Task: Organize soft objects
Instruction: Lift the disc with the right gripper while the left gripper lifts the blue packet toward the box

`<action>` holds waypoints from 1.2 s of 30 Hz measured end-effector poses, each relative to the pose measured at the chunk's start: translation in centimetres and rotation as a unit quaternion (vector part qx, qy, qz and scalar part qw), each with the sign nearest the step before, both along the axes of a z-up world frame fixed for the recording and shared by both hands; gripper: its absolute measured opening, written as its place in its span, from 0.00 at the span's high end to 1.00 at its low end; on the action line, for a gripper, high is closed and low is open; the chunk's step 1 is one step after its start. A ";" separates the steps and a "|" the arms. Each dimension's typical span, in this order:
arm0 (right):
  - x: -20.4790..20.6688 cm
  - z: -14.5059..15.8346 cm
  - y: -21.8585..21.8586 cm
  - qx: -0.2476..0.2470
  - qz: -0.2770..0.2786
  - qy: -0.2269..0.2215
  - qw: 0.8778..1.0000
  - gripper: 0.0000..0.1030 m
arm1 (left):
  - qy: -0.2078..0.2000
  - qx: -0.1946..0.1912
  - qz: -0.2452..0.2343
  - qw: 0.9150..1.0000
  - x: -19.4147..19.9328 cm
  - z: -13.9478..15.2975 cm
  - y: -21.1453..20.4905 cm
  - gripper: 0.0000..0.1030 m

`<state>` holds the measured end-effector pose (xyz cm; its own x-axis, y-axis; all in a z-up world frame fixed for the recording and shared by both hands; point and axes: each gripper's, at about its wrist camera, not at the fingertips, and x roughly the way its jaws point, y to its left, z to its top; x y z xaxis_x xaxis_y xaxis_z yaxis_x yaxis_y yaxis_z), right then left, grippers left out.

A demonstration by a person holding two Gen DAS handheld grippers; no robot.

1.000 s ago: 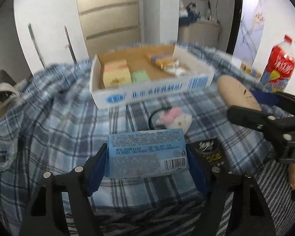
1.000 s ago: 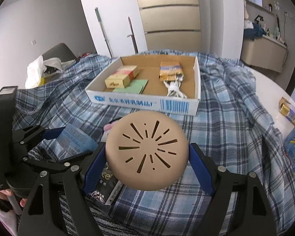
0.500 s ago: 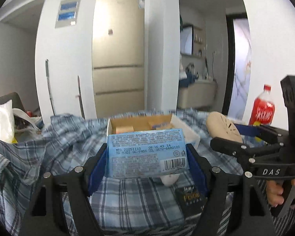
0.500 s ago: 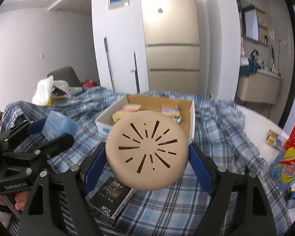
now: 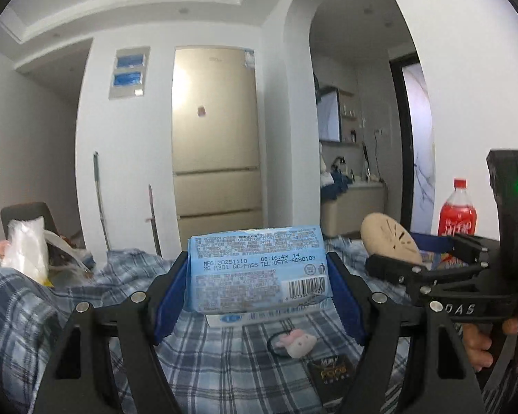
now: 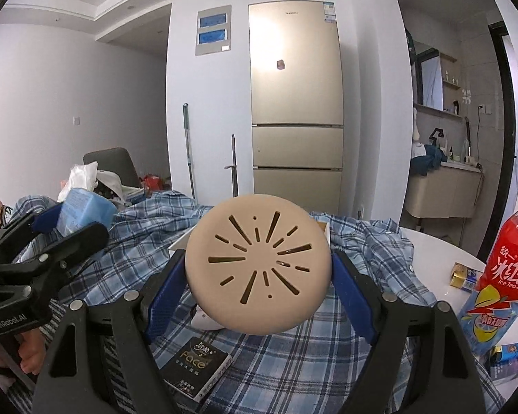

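My left gripper [image 5: 257,276] is shut on a light blue pack of wipes [image 5: 257,267] and holds it up above the table; the pack also shows in the right wrist view [image 6: 83,215]. My right gripper [image 6: 257,276] is shut on a round beige soft pad with slits [image 6: 257,264], also raised; the pad shows in the left wrist view [image 5: 390,245]. The cardboard box [image 5: 259,317] is mostly hidden behind the held things; only a strip of its front wall shows. A pink and white plush hair tie [image 5: 293,339] lies on the blue plaid cloth [image 5: 224,352].
A black "Face" packet [image 6: 197,365] lies on the cloth near the front. A red iced tea bottle [image 6: 504,276] and small packets [image 6: 462,274] stand on the white table at right. A white plastic bag [image 5: 26,245] sits at far left.
Both grippers have tilted and risen with their loads. The views now look across the room at the fridge, and the box has dropped behind the held things.
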<state>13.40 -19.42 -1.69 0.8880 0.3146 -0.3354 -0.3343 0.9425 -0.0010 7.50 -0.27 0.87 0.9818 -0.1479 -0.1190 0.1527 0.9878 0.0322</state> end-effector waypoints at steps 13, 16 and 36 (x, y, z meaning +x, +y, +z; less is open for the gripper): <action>-0.9 3.4 0.1 -0.025 -0.023 -0.076 0.997 0.21 | -0.084 -0.010 0.017 0.996 -1.0 6.1 -0.5 0.25; -0.3 5.0 0.0 -0.022 -0.028 -0.088 0.996 0.21 | -0.090 -0.021 0.014 0.996 0.2 7.8 -0.4 0.25; 9.5 9.6 0.3 0.027 -0.070 -0.053 0.996 0.21 | -0.092 -0.054 0.021 0.994 9.4 11.4 -1.4 0.25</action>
